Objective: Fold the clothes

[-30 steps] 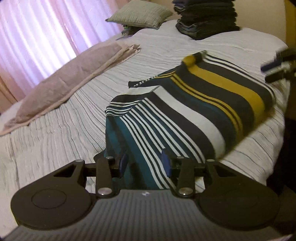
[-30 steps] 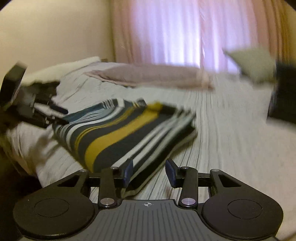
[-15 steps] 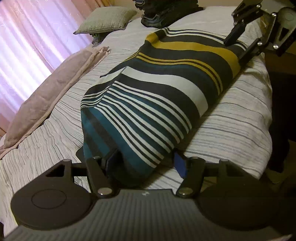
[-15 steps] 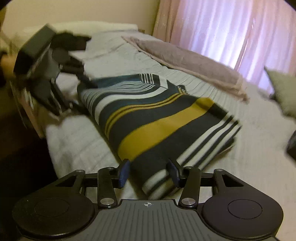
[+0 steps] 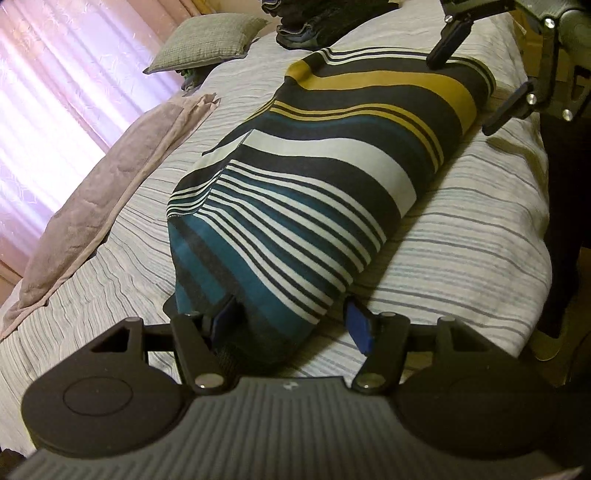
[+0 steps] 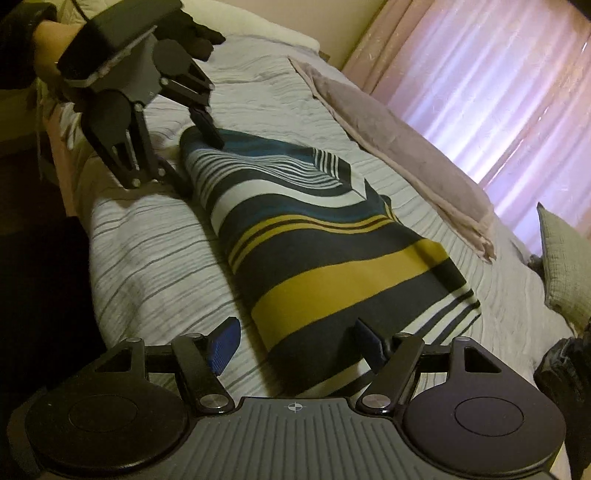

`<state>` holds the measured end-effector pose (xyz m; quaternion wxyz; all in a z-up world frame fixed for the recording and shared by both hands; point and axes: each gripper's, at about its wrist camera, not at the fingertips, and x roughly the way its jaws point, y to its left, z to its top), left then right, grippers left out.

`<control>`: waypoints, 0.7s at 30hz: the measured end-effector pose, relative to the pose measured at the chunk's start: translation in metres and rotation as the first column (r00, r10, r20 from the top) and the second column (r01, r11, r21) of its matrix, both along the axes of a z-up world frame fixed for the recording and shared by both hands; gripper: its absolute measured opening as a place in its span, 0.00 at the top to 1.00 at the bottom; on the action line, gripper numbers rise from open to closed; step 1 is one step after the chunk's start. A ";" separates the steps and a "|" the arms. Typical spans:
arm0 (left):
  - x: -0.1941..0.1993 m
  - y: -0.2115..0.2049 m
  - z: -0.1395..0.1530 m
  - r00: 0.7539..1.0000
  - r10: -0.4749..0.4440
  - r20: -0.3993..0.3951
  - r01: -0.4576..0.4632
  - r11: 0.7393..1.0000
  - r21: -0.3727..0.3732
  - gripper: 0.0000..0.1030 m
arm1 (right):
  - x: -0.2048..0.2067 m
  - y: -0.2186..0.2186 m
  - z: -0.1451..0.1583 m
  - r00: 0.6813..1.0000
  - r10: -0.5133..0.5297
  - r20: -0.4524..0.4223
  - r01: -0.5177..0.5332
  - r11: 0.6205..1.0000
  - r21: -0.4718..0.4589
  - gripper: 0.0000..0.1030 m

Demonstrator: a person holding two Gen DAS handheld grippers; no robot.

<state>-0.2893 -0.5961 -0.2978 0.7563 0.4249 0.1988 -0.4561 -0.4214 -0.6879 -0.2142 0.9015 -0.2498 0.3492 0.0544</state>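
Observation:
A folded garment (image 5: 314, 184) striped in teal, white, black and mustard lies lengthwise on the bed near its edge. My left gripper (image 5: 291, 325) is open and straddles the garment's teal end, with the cloth between its blue pads but not pinched. In the right wrist view, that same gripper (image 6: 195, 158) sits at the far end, held by a hand. My right gripper (image 6: 297, 343) is open around the mustard and black end of the garment (image 6: 332, 251). From the left wrist view it (image 5: 476, 77) appears at the top right.
The bedspread (image 5: 461, 240) is white with thin grey stripes and drops off to a dark floor on the near side. A folded pinkish blanket (image 5: 110, 192) lies by the curtained window. A grey pillow (image 5: 207, 40) and a stack of dark clothes (image 5: 325, 18) sit at the head.
Both grippers have closed in on opposite ends of the striped garment and opened wider, so each now straddles an end. The garment stays flat on the bed.

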 end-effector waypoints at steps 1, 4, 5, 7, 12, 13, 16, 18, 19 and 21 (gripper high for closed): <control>0.000 0.000 0.000 1.000 0.000 0.000 0.000 1.000 0.001 0.42 | 0.001 -0.002 0.000 1.000 -0.006 -0.002 0.006 1.000 -0.003 0.31; 0.002 0.001 0.000 1.000 -0.003 0.000 0.003 1.000 0.004 0.42 | 0.004 -0.009 -0.003 0.999 -0.041 -0.006 0.041 0.999 -0.013 0.31; 0.003 0.001 0.000 1.000 -0.003 -0.002 0.003 1.000 0.004 0.42 | 0.003 -0.013 -0.003 0.998 -0.056 -0.009 0.056 0.998 -0.002 0.31; 0.004 0.001 -0.001 1.000 -0.004 -0.002 0.004 1.000 0.004 0.42 | 0.000 -0.021 -0.003 0.996 -0.086 -0.016 0.086 0.996 0.022 0.31; 0.005 0.000 -0.002 1.000 -0.007 0.001 0.007 1.000 0.007 0.41 | -0.013 -0.035 -0.005 0.987 -0.159 -0.034 0.160 0.987 0.033 0.31; 0.005 0.000 -0.002 1.000 -0.007 0.001 0.007 1.000 0.007 0.41 | -0.016 -0.039 -0.005 0.981 -0.186 -0.052 0.188 0.981 0.039 0.31; 0.005 0.004 0.003 1.000 -0.009 -0.016 0.009 1.000 -0.001 0.41 | -0.030 -0.050 0.002 0.969 -0.238 -0.073 0.244 0.965 0.094 0.31; 0.006 0.010 0.011 0.999 -0.007 -0.043 0.006 1.000 -0.025 0.41 | -0.041 -0.057 0.014 0.964 -0.257 -0.061 0.263 0.956 0.127 0.31; 0.008 0.013 0.017 0.998 -0.002 -0.062 -0.001 0.999 -0.046 0.41 | -0.043 -0.060 0.020 0.962 -0.267 -0.046 0.271 0.953 0.135 0.31; 0.015 0.021 0.031 0.995 0.009 -0.101 -0.019 0.996 -0.093 0.41 | -0.047 -0.067 0.030 0.956 -0.293 -0.011 0.292 0.945 0.149 0.31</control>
